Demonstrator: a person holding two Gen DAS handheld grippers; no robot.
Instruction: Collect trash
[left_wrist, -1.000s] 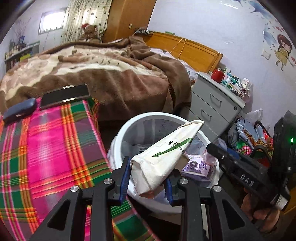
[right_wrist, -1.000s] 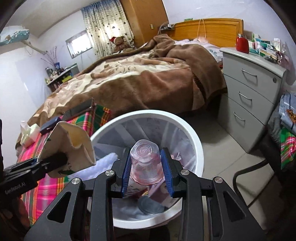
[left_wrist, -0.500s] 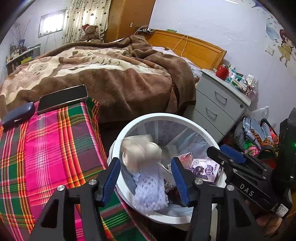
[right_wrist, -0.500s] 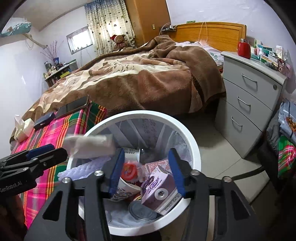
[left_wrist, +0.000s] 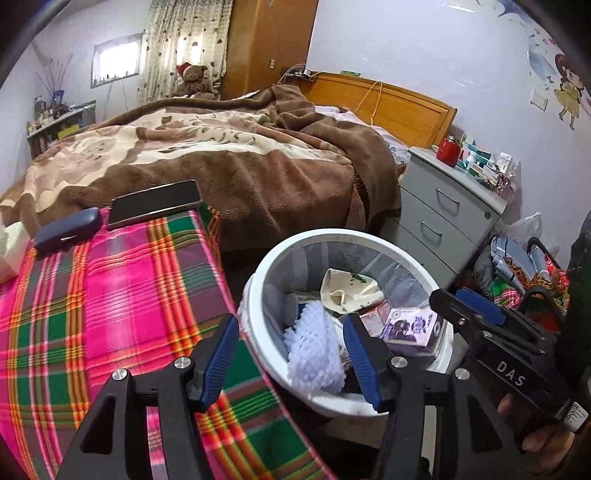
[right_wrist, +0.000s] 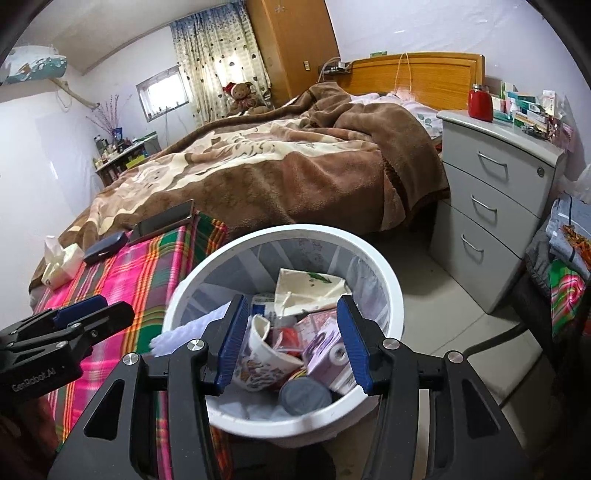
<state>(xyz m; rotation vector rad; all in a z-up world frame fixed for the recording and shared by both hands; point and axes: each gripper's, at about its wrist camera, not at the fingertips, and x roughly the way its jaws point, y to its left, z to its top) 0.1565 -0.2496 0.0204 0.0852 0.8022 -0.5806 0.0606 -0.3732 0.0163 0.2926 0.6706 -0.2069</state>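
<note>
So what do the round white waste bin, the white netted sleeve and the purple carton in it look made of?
Round white waste bin: smooth, slightly glossy rim, likely plastic, with a thin translucent liner. White netted sleeve: puffy open mesh, probably foam fruit netting. Purple carton: printed coated paperboard with a round cap, apparently.

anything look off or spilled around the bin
Nothing looks spilled. The white foam net leans up to the near rim of the white bin, so it could tip out. Both grippers hang open and empty.
</note>
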